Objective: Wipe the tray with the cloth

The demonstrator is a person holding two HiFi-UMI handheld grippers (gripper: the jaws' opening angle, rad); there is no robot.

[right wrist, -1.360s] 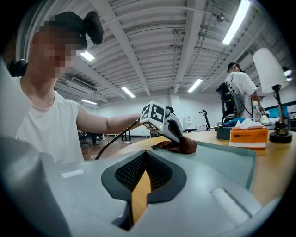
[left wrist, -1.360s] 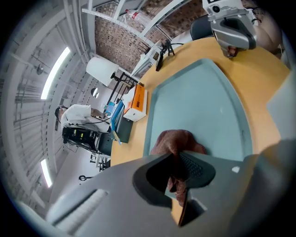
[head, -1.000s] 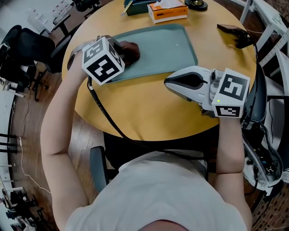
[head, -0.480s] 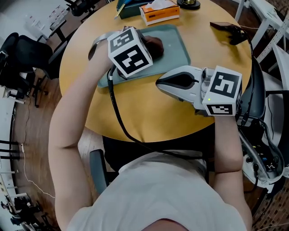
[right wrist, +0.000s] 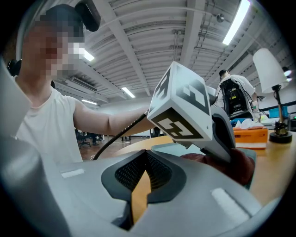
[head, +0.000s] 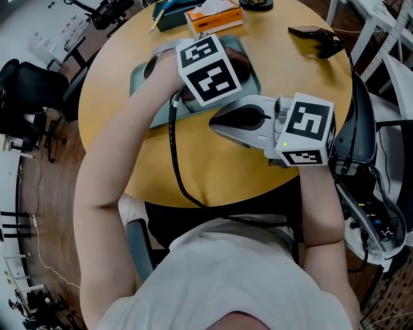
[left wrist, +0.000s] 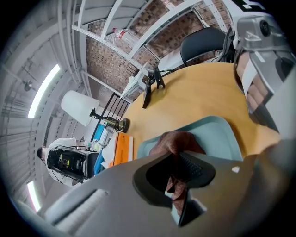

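I count one round table (head: pixel 213 174). On it lie one tray (left wrist: pixel 222 136), one cloth (left wrist: pixel 178 141), one orange tissue box (head: pixel 216 16), one dark box (head: pixel 169 13) and one black clip stand (head: pixel 316 35). There are two grippers, the left gripper (left wrist: pixel 178 159) and the right gripper (head: pixel 216 119), and two marker cubes (head: pixel 208 69) (head: pixel 308 129), one on each. One lamp (left wrist: pixel 78 106) stands behind. I see two black chairs (head: pixel 26 84) (left wrist: pixel 203 44). There are two people: the person holding the grippers (head: pixel 226 277) and a person in white (right wrist: pixel 233 88) farther back.
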